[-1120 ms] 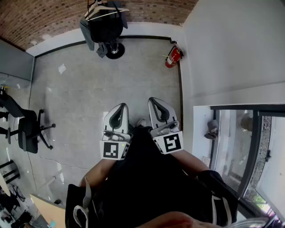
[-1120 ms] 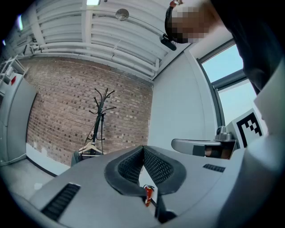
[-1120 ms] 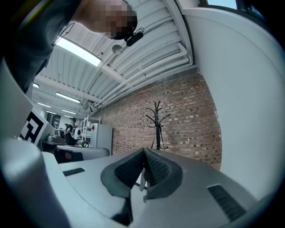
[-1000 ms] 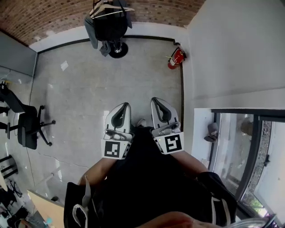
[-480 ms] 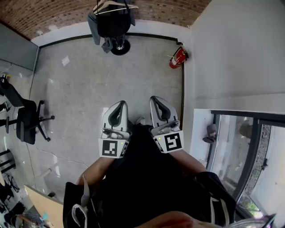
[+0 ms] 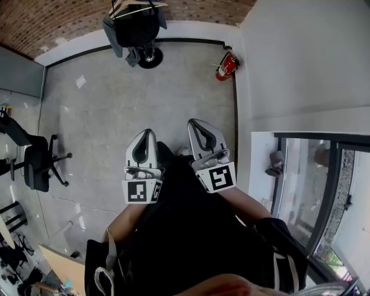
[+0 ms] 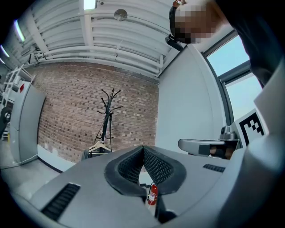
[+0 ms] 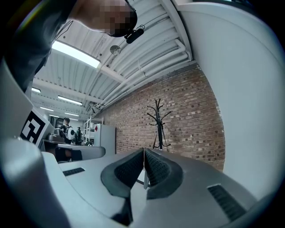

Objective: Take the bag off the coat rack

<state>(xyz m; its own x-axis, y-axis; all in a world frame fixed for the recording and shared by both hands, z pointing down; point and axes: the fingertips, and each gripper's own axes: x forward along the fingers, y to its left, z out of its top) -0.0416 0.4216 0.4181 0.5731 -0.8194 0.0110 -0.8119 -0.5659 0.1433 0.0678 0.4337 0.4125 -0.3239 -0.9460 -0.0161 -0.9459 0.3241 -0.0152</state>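
A black bag (image 6: 137,32) hangs on the coat rack (image 6: 149,56) far across the floor, against the brick wall, with a white hanger (image 6: 130,10) and a grey garment (image 6: 110,29) beside it. In the left gripper view the rack (image 7: 107,116) stands upright in the distance with the hanger (image 7: 101,144) low on it. The right gripper view shows the rack's bare top (image 8: 158,122). My left gripper (image 6: 145,133) and right gripper (image 6: 192,122) are held side by side in front of my body, both shut with nothing in them and far from the rack.
A red fire extinguisher (image 6: 225,67) stands at the white wall (image 6: 289,63) to the right of the rack. An office chair (image 6: 36,167) is at the left. A window ledge with a grey cap (image 6: 276,163) lies at the right. Bare concrete floor (image 6: 144,98) stretches from me to the rack.
Only the head view has shifted a little. Both grippers stay shut and side by side, and the bag hangs as before.
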